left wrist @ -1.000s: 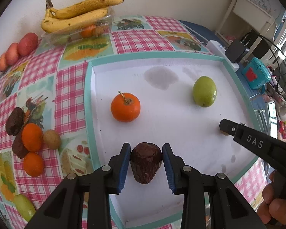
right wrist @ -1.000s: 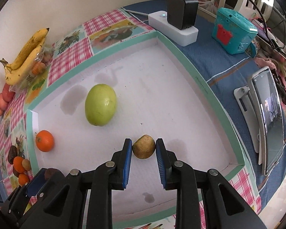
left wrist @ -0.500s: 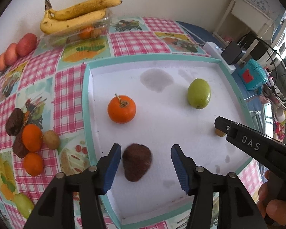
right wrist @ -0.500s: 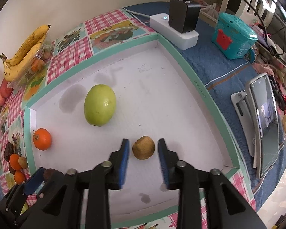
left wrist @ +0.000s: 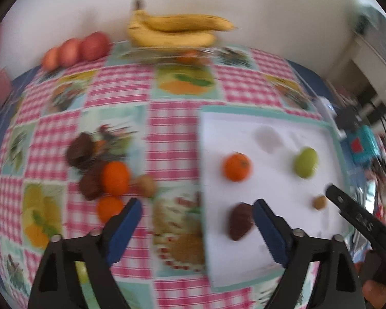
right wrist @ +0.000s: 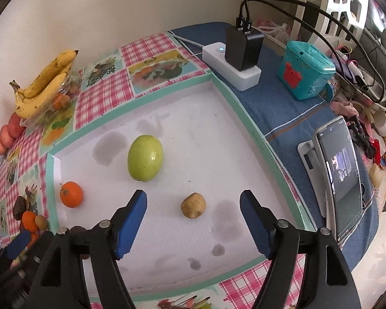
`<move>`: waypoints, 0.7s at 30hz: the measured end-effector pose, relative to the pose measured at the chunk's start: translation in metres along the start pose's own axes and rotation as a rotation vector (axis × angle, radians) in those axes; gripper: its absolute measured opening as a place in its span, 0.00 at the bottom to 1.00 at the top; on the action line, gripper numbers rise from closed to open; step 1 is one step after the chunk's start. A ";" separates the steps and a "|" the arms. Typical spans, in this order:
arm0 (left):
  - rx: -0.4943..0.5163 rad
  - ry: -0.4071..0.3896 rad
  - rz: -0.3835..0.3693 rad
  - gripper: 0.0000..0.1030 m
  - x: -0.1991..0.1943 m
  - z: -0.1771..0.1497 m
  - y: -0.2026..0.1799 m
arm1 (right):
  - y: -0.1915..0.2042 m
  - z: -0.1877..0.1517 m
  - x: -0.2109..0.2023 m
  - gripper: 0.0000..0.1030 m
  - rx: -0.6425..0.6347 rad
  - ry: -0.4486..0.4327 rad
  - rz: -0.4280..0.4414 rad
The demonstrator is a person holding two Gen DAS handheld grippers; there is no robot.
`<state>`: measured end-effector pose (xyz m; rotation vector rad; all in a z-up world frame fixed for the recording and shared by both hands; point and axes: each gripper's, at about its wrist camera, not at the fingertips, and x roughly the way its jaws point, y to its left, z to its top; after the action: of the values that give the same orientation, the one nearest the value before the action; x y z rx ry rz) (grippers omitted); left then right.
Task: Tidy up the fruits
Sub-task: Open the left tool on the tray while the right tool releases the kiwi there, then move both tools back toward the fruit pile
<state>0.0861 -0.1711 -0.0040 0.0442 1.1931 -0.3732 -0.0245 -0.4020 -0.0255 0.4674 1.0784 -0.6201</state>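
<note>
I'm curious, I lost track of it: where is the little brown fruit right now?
In the right wrist view the small brown fruit lies on the white tray, loose between the open right gripper fingers, just nearer than the green fruit.

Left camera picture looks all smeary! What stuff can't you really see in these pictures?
- Left wrist view: motion blur smears the pile of fruit on the tablecloth; the dark ones can't be identified.
- Left wrist view: a greenish fruit is mostly hidden behind the left gripper.
- Right wrist view: the dark fruit in the tray is largely hidden behind the right gripper.
- Right wrist view: the phone screen is too small to read.
</note>
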 end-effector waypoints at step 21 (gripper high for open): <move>-0.202 -0.164 0.175 1.00 -0.051 0.008 0.132 | 0.036 -0.011 0.003 0.84 -0.051 0.010 0.052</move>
<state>0.1174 -0.0357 0.0239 -0.0559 1.0508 -0.0992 -0.0069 -0.3688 -0.0305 0.4538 1.0858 -0.5439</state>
